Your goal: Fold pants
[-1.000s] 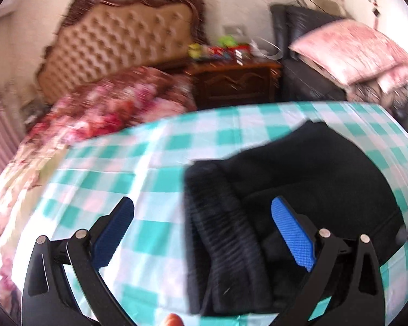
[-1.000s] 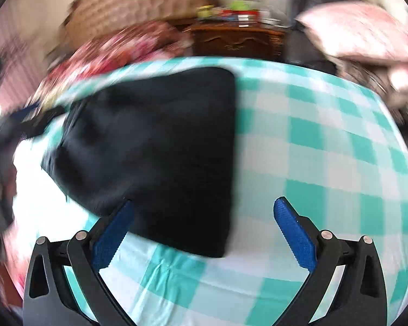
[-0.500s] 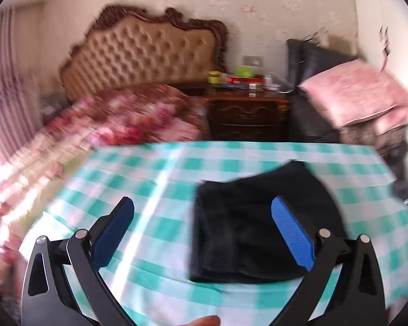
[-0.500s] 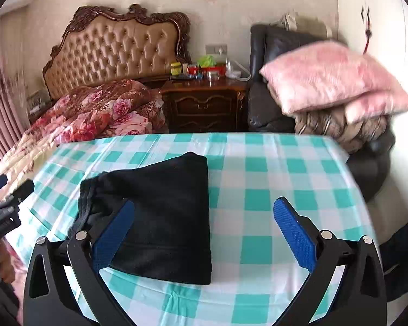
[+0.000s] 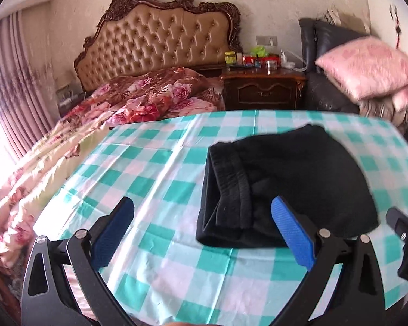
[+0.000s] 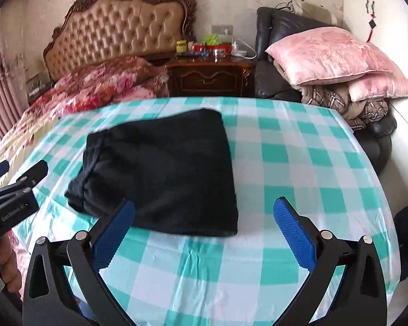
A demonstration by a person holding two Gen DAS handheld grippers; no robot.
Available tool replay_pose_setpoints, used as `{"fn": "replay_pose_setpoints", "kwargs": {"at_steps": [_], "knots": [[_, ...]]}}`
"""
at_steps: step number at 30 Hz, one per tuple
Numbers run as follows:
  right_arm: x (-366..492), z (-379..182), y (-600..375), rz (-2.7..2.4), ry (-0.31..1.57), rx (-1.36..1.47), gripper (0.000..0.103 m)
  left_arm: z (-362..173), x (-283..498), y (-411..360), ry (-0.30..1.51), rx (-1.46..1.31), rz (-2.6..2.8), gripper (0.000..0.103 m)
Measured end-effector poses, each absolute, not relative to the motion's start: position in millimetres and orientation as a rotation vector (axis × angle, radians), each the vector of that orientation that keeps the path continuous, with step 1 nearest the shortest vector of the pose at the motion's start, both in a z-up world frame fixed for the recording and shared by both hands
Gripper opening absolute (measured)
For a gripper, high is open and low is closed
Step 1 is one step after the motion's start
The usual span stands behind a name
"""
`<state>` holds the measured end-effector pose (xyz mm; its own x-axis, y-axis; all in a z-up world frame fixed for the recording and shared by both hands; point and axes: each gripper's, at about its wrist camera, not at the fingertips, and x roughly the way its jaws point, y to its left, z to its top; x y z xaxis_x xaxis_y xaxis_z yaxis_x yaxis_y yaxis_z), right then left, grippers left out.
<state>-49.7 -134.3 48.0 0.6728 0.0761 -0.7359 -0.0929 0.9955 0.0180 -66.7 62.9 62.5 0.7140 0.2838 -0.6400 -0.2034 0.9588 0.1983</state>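
Note:
Black pants [image 5: 291, 184] lie folded into a compact block on the table with the teal-and-white checked cloth [image 5: 155, 179]. The waistband end faces left. They also show in the right wrist view [image 6: 166, 171]. My left gripper [image 5: 204, 233] is open and empty, held above the table's near edge, just left of the pants. My right gripper [image 6: 204, 233] is open and empty, held above the near edge, at the pants' right front corner. The left gripper also shows at the left edge of the right wrist view [image 6: 13, 190].
A bed with a floral quilt [image 5: 138, 100] and a tufted headboard [image 5: 160, 38] stands behind the table on the left. A dark wooden nightstand [image 6: 209, 76] with small items is at the back. A black chair holds pink pillows [image 6: 329, 57] at the right.
Both grippers have pulled back and up from the pants. The pants now lie smaller in both views, folded and untouched.

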Motion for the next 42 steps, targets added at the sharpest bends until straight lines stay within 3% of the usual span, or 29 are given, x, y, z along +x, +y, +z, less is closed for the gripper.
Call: {"fn": "replay_pose_setpoints", "kwargs": {"at_steps": [42], "knots": [[-64.3, 41.9, -115.5, 0.134, 0.841, -0.073, 0.098, 40.1, -87.0, 60.4, 0.772, 0.059, 0.146, 0.101]]}}
